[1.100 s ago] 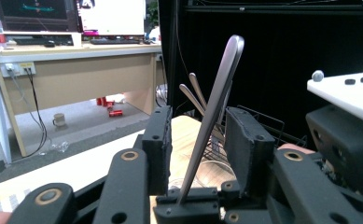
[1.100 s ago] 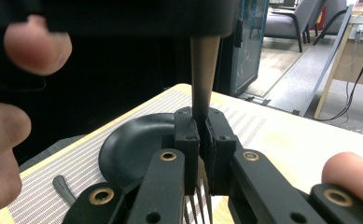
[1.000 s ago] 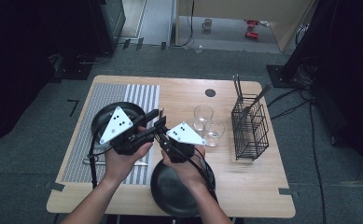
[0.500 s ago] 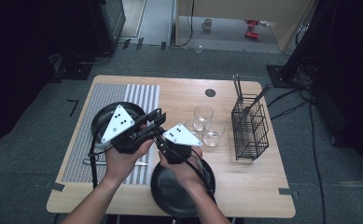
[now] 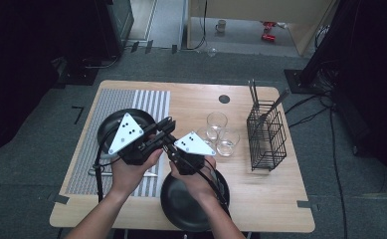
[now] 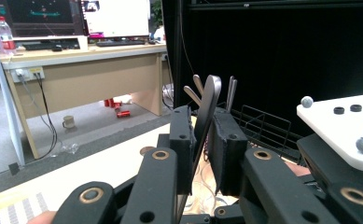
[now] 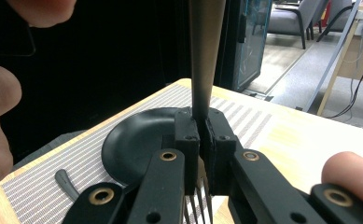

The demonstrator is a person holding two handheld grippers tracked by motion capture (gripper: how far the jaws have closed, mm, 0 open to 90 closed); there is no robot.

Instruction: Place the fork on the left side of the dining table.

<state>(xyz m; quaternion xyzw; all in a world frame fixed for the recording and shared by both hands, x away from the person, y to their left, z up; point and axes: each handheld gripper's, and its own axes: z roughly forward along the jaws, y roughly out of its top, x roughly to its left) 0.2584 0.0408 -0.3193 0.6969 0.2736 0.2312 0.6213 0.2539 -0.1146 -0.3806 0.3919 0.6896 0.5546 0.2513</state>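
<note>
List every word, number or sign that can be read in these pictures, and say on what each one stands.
No text can be read.
Monitors on the far desk: bright content, too small and blurred to read.
Bottle on that desk: label too small to read.
Dark mark on the floor left of the table: its shape is unclear, no sure sign.

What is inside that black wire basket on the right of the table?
In the wire basket, a few metal cutlery handles stick up above its rim. Their lower ends are too small to identify behind the mesh.
</note>
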